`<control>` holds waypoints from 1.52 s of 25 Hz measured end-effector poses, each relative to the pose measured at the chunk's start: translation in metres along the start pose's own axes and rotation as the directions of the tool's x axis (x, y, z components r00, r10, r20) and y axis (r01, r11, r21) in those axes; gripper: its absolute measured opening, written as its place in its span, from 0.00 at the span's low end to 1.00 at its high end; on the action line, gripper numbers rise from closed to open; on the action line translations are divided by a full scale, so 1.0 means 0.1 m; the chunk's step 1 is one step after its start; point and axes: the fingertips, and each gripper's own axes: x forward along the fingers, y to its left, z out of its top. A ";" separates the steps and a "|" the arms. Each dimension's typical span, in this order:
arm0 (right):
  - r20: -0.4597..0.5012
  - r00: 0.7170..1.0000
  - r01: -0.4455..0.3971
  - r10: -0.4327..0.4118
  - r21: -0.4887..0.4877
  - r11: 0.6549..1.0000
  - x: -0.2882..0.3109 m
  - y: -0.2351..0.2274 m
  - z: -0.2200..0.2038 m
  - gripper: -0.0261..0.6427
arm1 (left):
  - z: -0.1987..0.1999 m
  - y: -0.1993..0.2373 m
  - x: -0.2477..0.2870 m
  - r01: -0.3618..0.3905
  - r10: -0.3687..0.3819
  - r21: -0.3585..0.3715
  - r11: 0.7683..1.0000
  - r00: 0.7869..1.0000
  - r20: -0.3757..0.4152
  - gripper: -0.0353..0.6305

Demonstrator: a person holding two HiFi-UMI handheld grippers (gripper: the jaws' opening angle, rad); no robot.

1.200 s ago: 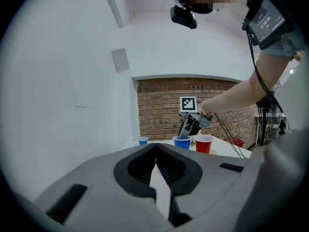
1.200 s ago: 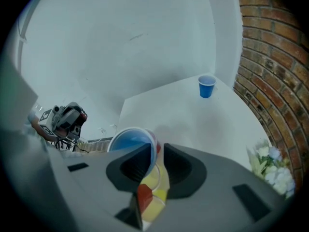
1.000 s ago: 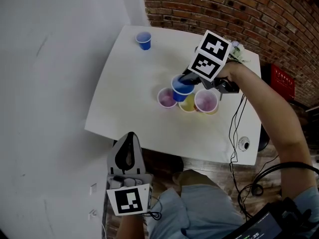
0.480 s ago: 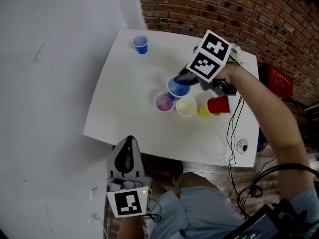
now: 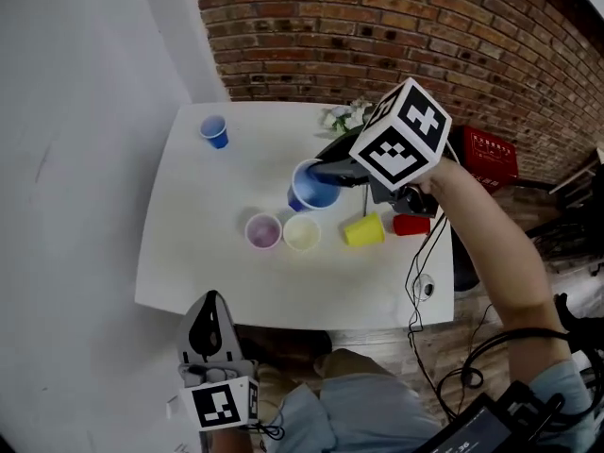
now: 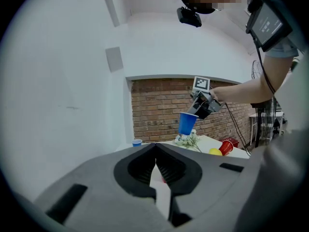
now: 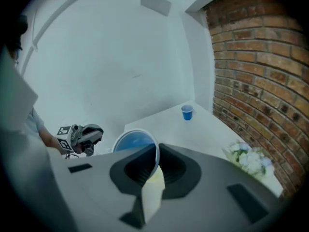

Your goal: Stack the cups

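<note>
Right claw (image 5: 317, 171), jaws just tightened, pinches the blue cup (image 5: 311, 190) by its rim above the desk's (image 5: 189, 253) centre, evidently held high for nesting into the purple cup (image 5: 262, 230). Left claw (image 5: 209, 324) waits off the near edge, jaws together, empty.

White table (image 5: 193, 210); upright blue cup (image 5: 214, 132), purple cup (image 5: 262, 230), cream cup (image 5: 302, 233); toppled yellow cup (image 5: 363, 229), red cup (image 5: 411, 224); flowers (image 5: 344, 116)

Six cups on my count.
- Raised blue cup (image 5: 313, 189): in the air above the table (image 5: 198, 262), slightly tilted, open end up.
- Far blue cup (image 5: 215, 132): upright, alone near the far left corner.
- Purple cup (image 5: 262, 230) and pale yellow cup (image 5: 302, 233): both upright, just beside each other, mid-table.
- Yellow cup (image 5: 363, 229): on its side, right of that pair.
- Red cup (image 5: 411, 224): on its side, just beside the yellow cup.
</note>
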 end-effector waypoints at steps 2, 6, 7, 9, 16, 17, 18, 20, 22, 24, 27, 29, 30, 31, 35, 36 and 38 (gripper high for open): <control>0.016 0.999 0.052 -0.052 0.032 0.998 -0.26 0.00 -0.19 0.08 | 0.04 -0.07 0.03 0.018 -0.018 0.004 1.000 1.000 0.007 0.07; -0.030 0.995 0.097 -0.093 0.142 0.985 -0.32 0.18 -1.01 0.08 | 0.05 -0.22 0.10 0.069 -0.069 0.011 0.998 0.998 0.014 0.07; -0.050 0.994 0.108 -0.101 0.169 0.980 -0.24 0.24 -1.27 0.08 | 0.04 -0.26 0.12 0.083 -0.083 0.015 0.996 0.996 0.013 0.07; -0.081 0.991 0.122 -0.106 0.222 0.967 -0.05 0.35 -1.72 0.08 | 0.02 -0.35 0.15 0.113 -0.113 0.026 0.993 0.994 0.007 0.07; -0.126 0.966 0.252 -0.225 0.282 0.926 0.45 0.33 -2.23 0.11 | -0.10 -0.60 0.17 0.205 -0.203 0.054 0.977 0.978 -0.040 0.07; -0.129 0.964 0.261 -0.233 0.283 0.923 0.50 0.33 -2.23 0.12 | -0.12 -0.61 0.18 0.213 -0.211 0.054 0.976 0.976 -0.047 0.07; -0.127 0.964 0.262 -0.234 0.290 0.921 0.54 0.33 -2.23 0.14 | -0.14 -0.62 0.19 0.220 -0.217 0.055 0.974 0.975 -0.054 0.07; -0.112 0.970 0.240 -0.215 0.312 0.919 0.55 0.38 -2.19 0.25 | -0.15 -0.64 0.19 0.233 -0.229 0.056 0.971 0.971 -0.067 0.07; -0.079 0.981 0.196 -0.180 0.320 0.927 0.46 0.47 -2.10 0.30 | -0.15 -0.66 0.20 0.245 -0.241 0.058 0.968 0.968 -0.074 0.07; -0.025 0.987 0.160 -0.161 0.330 0.930 0.24 0.54 -1.98 0.30 | -0.16 -0.67 0.22 0.256 -0.252 0.058 0.965 0.965 -0.077 0.07; 0.136 0.971 0.133 -0.197 0.374 0.918 -0.30 0.55 -1.79 0.27 | -0.21 -0.67 0.25 0.273 -0.268 0.057 0.960 0.960 -0.074 0.07; 0.253 0.925 0.170 -0.283 0.391 0.905 -0.77 0.49 -1.76 0.22 | -0.22 -0.71 0.29 0.293 -0.289 0.057 0.955 0.955 -0.068 0.07; 0.285 0.898 0.219 -0.337 0.376 0.901 -0.98 0.47 -1.80 0.22 | -0.23 -0.74 0.31 0.304 -0.300 0.056 0.951 0.952 -0.065 0.07; 0.289 0.876 0.286 -0.387 0.334 0.898 -1.15 0.46 -1.90 0.23 | -0.23 -0.77 0.33 0.314 -0.311 0.055 0.948 0.948 -0.063 0.07; 0.117 0.894 0.437 -0.432 -0.016 0.900 -0.97 0.82 -2.74 0.36 | -0.23 -0.92 0.36 0.355 -0.352 0.059 0.933 0.934 -0.062 0.07; 0.077 0.911 0.411 -0.406 -0.081 0.908 -0.76 0.98 -2.95 0.37 | -0.24 -0.95 0.37 0.363 -0.359 0.062 0.930 0.931 -0.064 0.07; 0.029 0.922 0.385 -0.386 -0.169 0.907 -0.34 1.18 -3.24 0.39 | -0.28 -1.00 0.38 0.375 -0.370 0.066 0.925 0.926 -0.072 0.07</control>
